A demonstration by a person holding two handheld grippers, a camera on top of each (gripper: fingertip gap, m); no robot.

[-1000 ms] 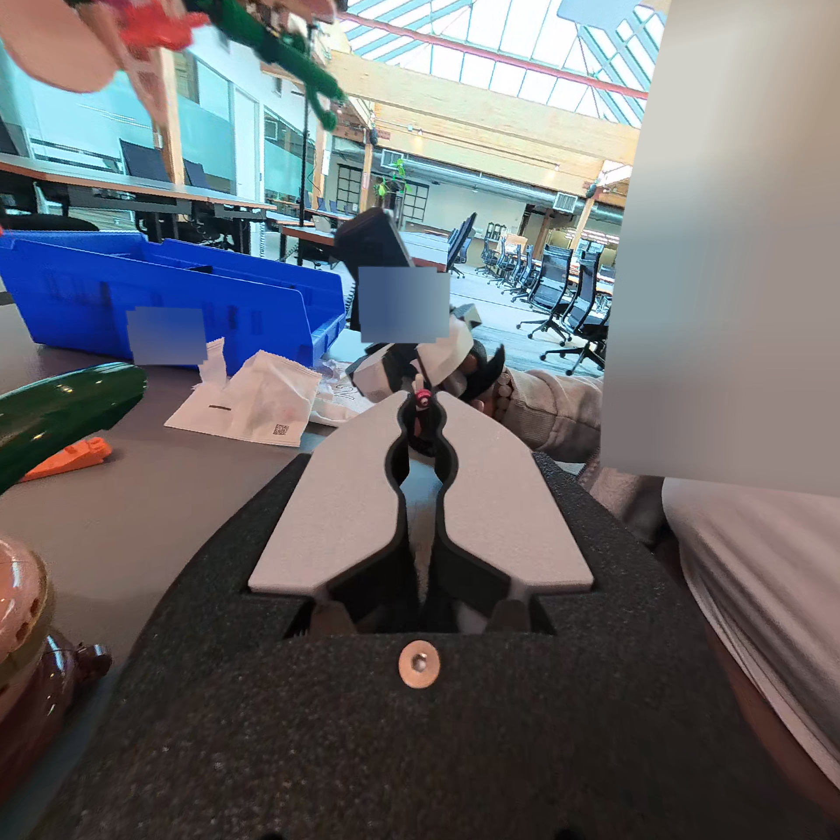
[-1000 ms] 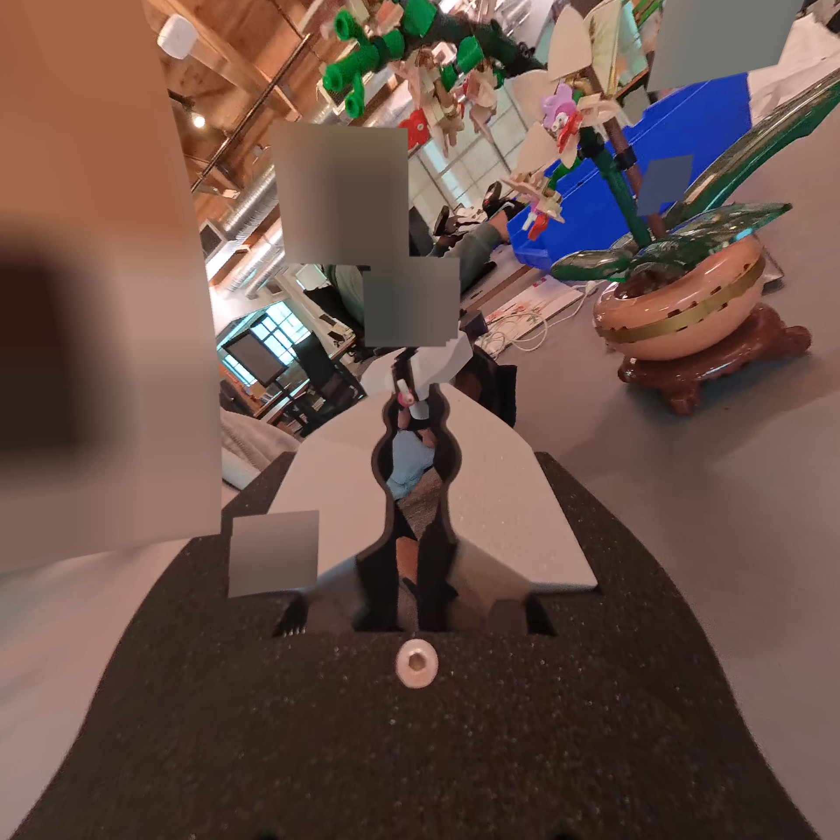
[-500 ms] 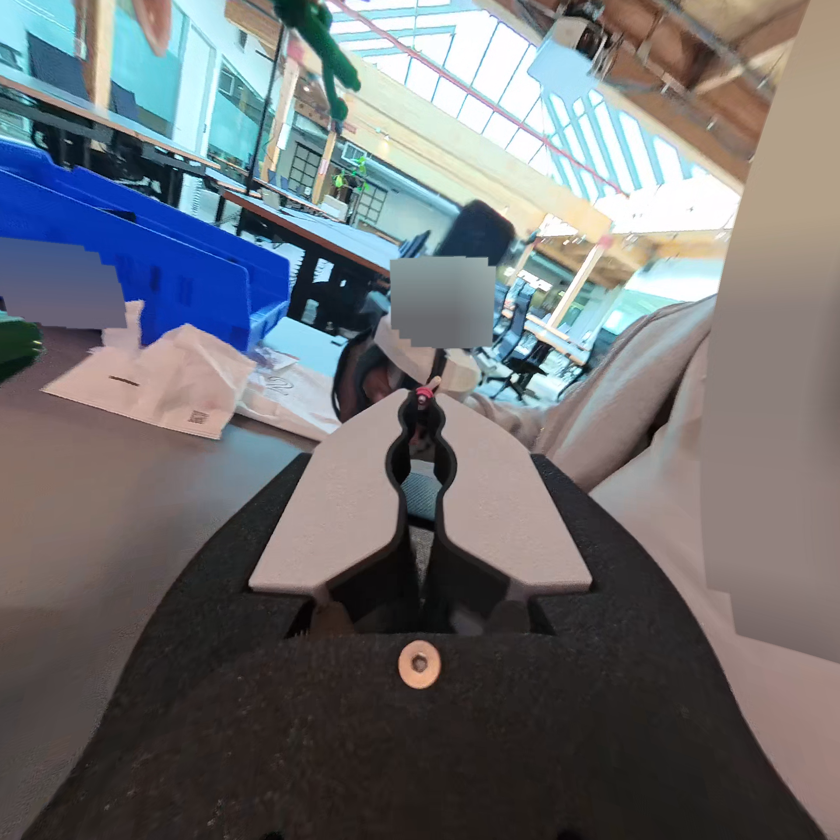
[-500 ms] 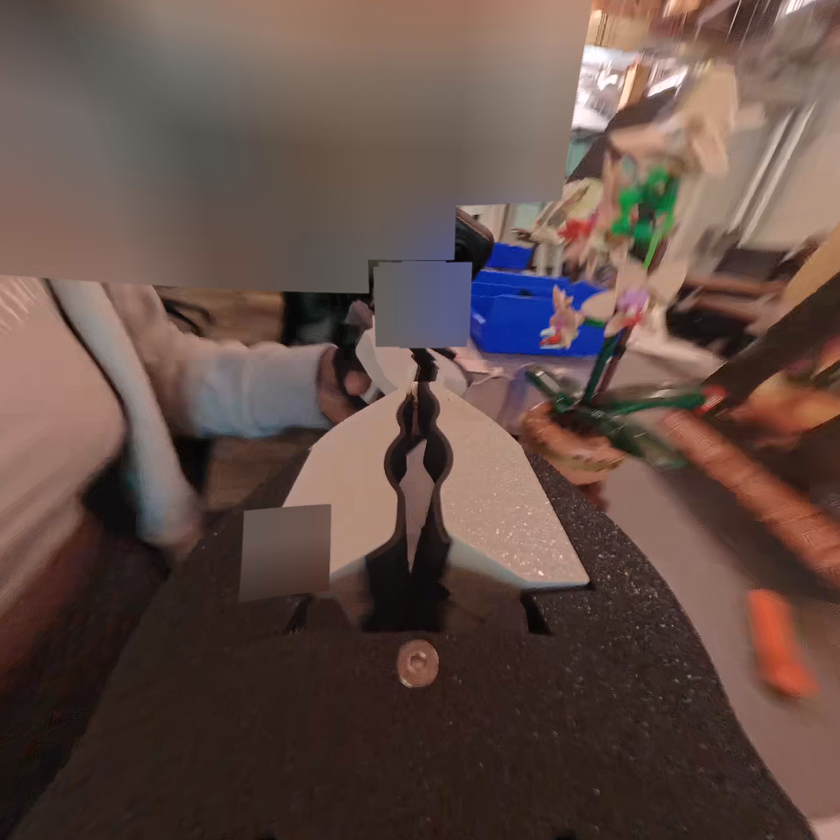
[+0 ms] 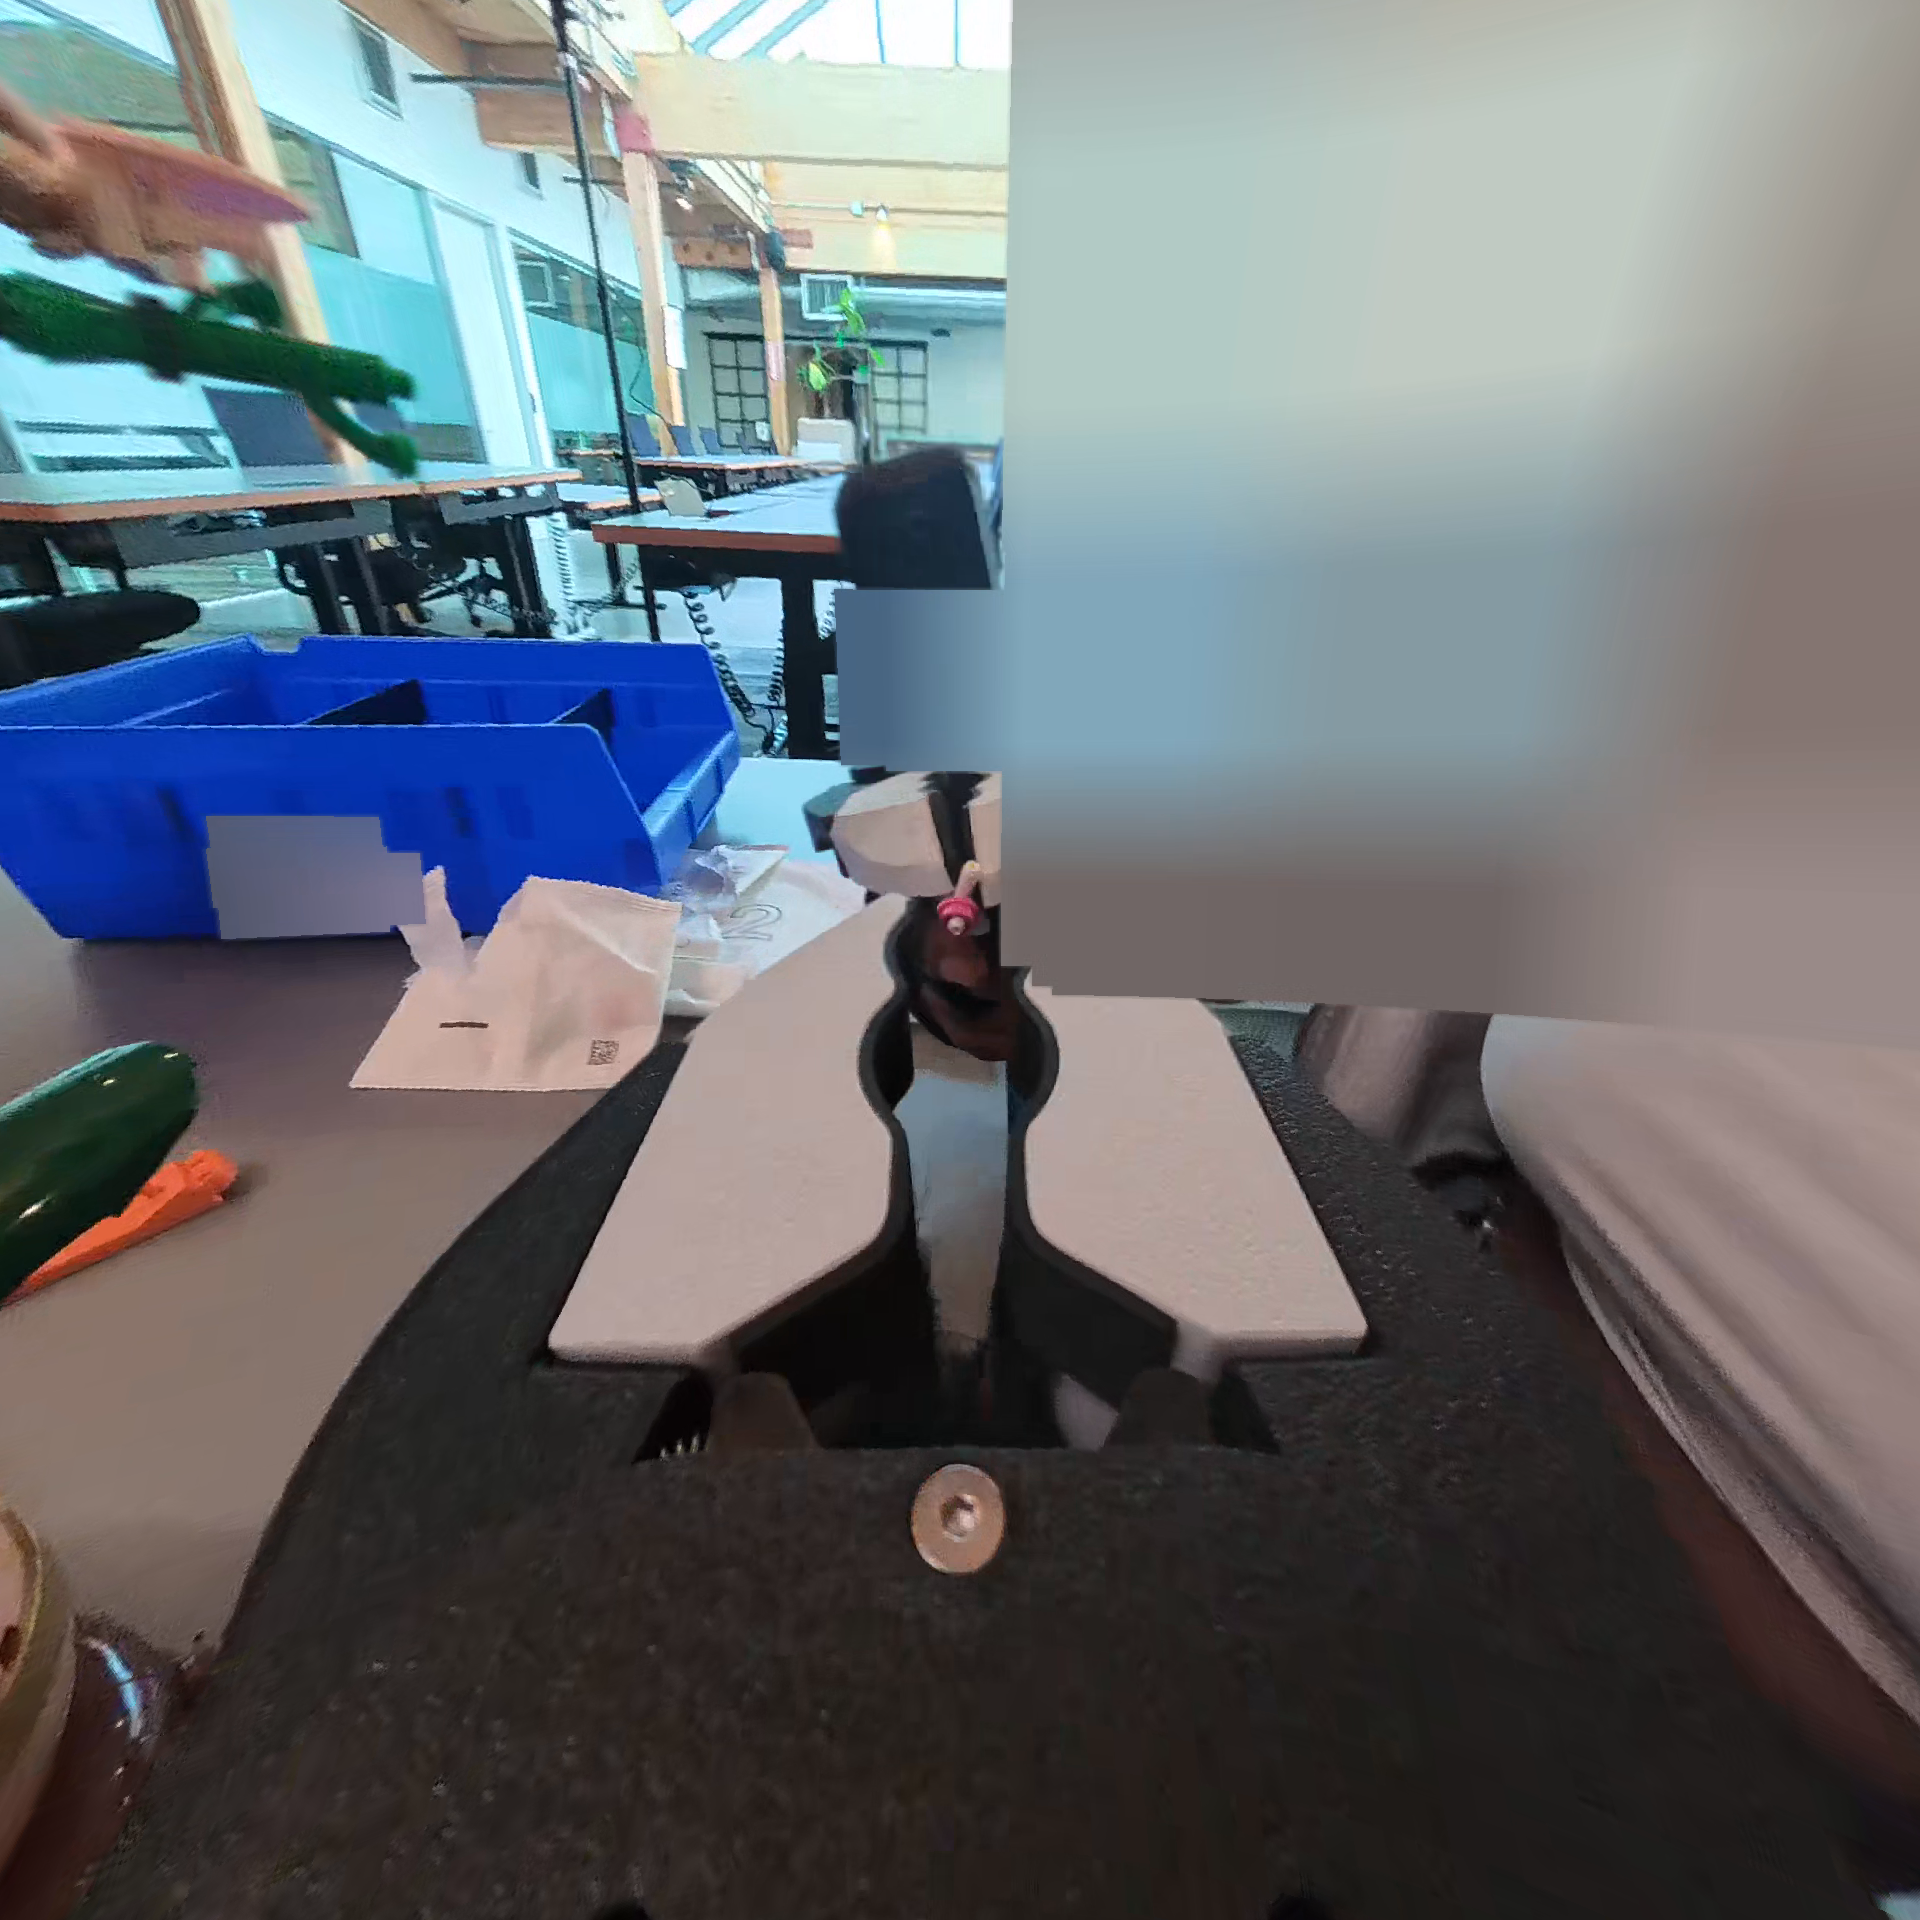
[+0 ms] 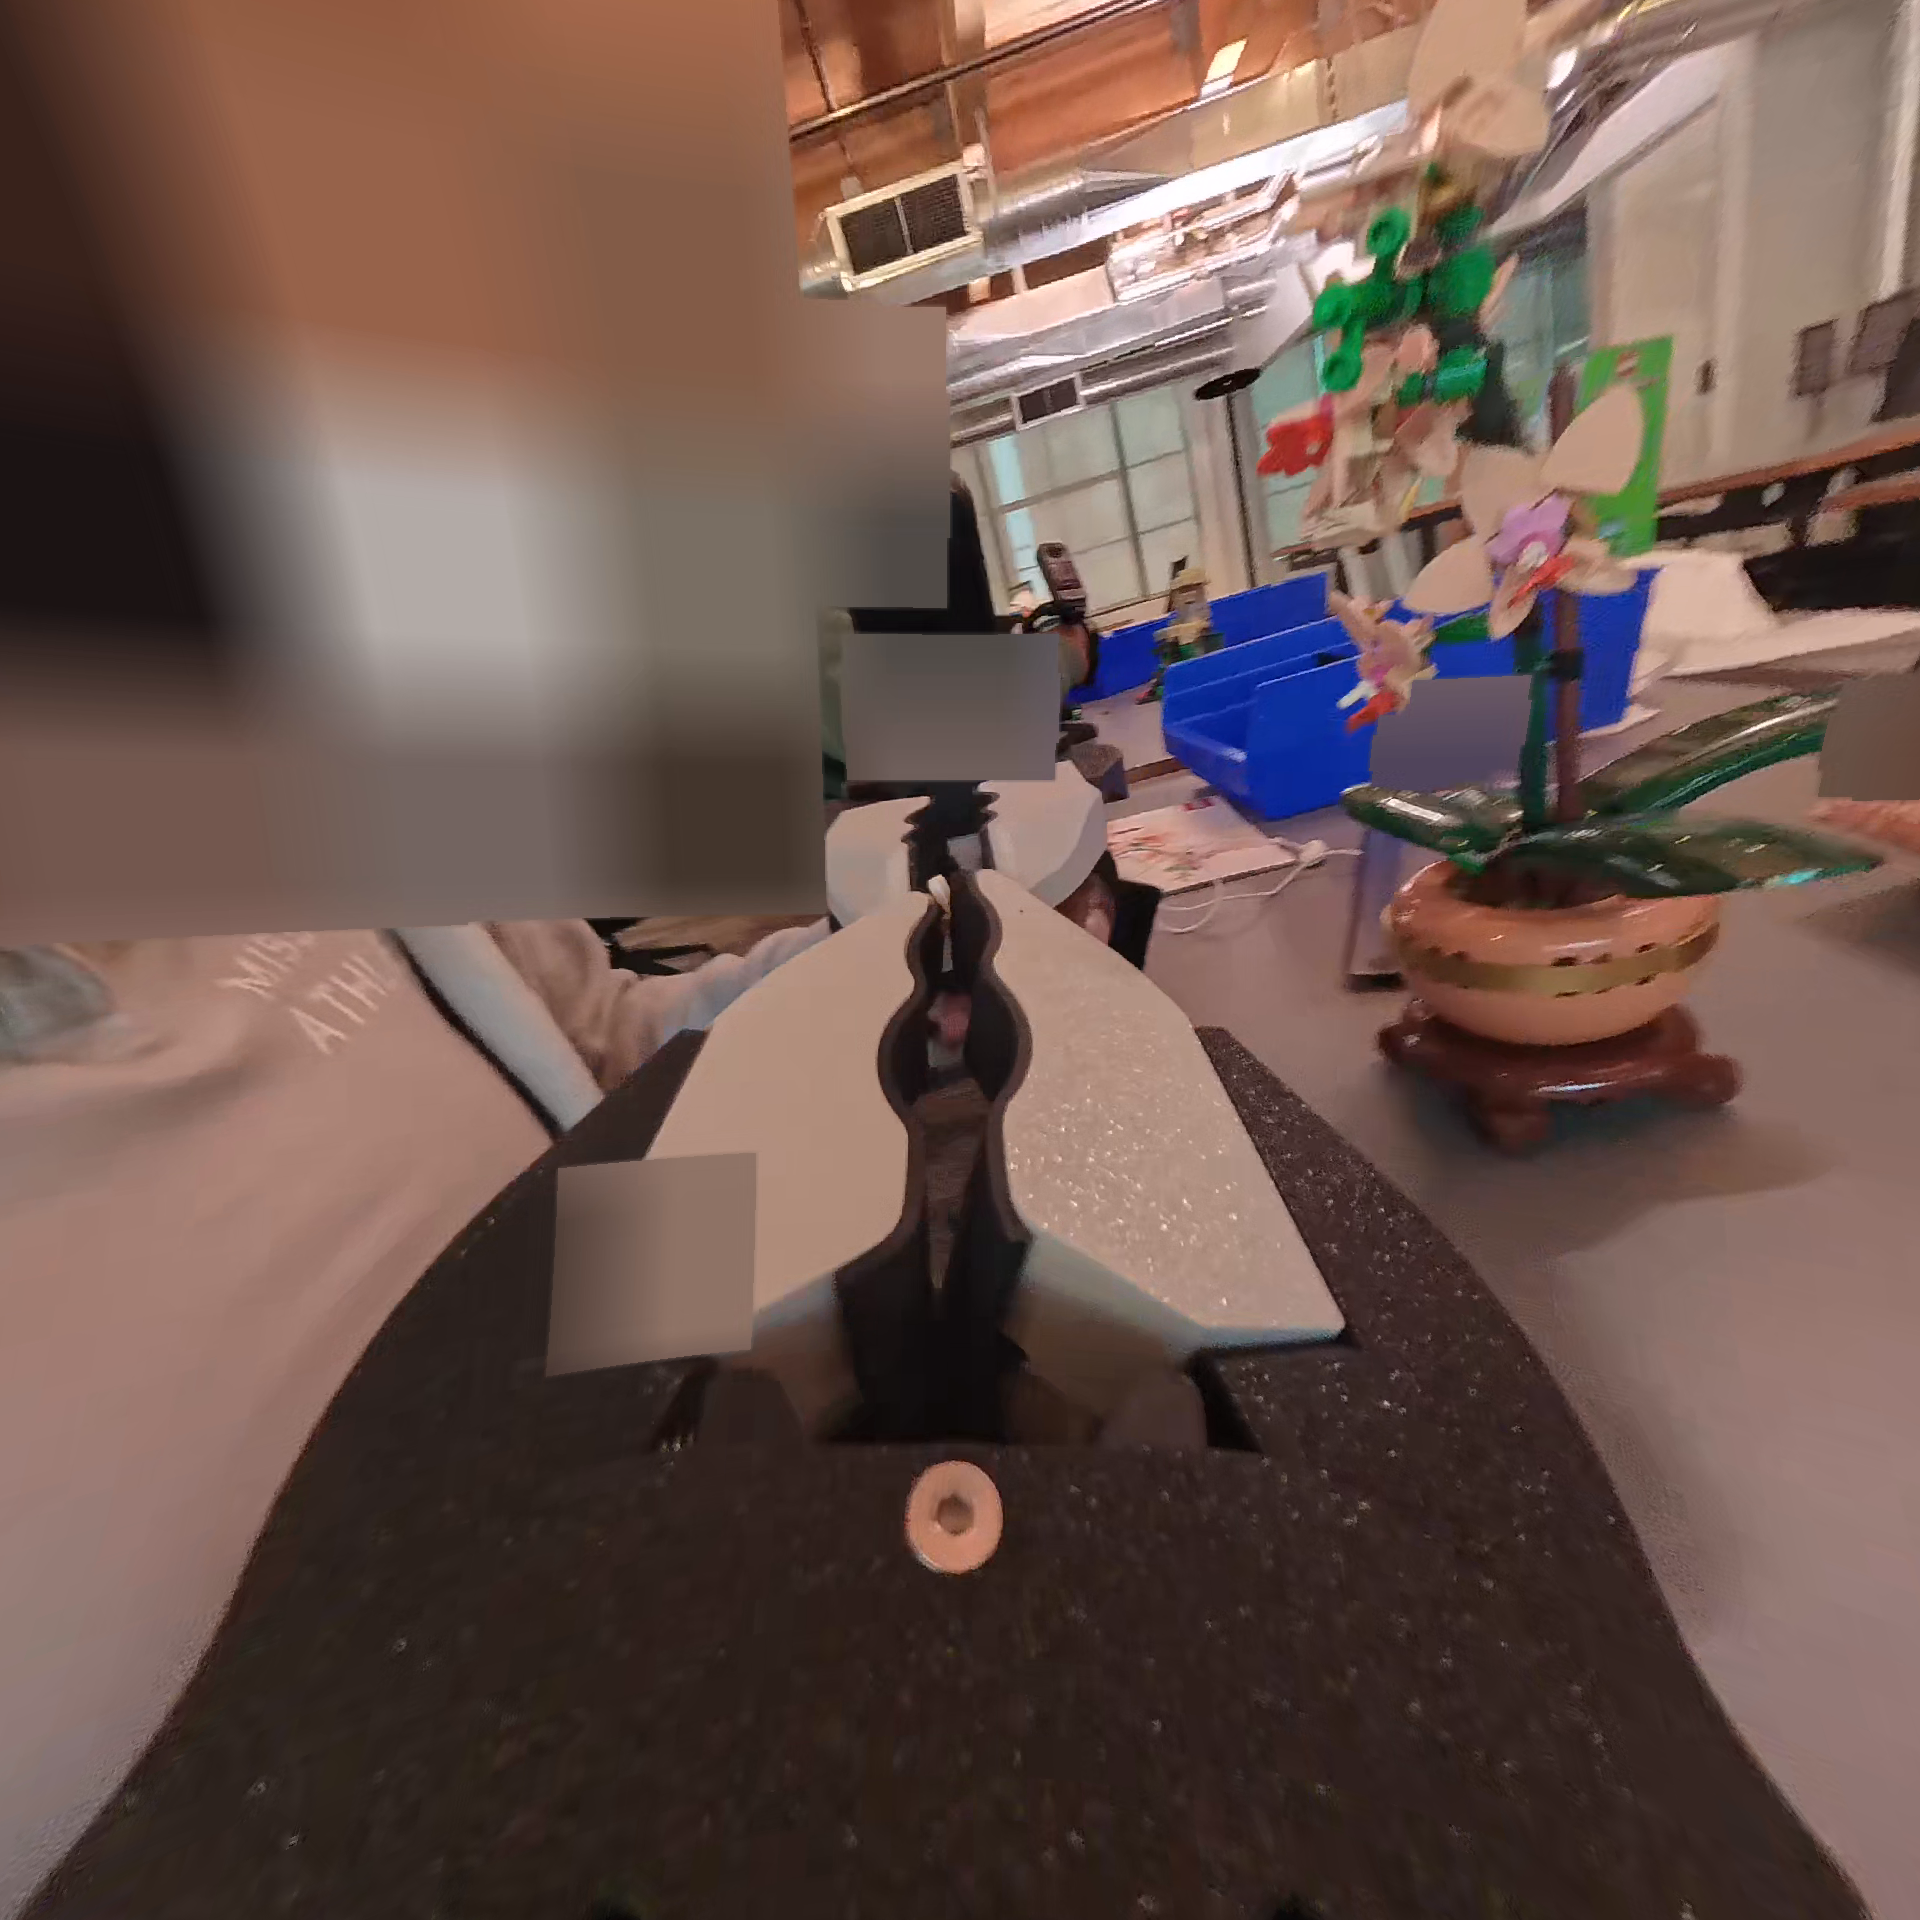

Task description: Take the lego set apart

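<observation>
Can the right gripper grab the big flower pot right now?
Probably not yet. The right gripper is shut on a tiny pink-and-white piece that the left gripper pinches too. The flower pot stands off to its side, nothing between, but the gripper must let go first.

The left gripper (image 5: pixel 954 914) swings back toward the table: the blue bin (image 5: pixel 343 769) fills more of its view again, and the green leaf (image 5: pixel 83 1143) and orange tool (image 5: pixel 135 1210) return at its left edge. The right gripper (image 6: pixel 948 896) turns away from the person's sleeve, so the lego orchid (image 6: pixel 1548 862) now stands sharp and upright to its right. The small pink and white piece (image 5: pixel 958 906) now shows between the two grippers' tips.
</observation>
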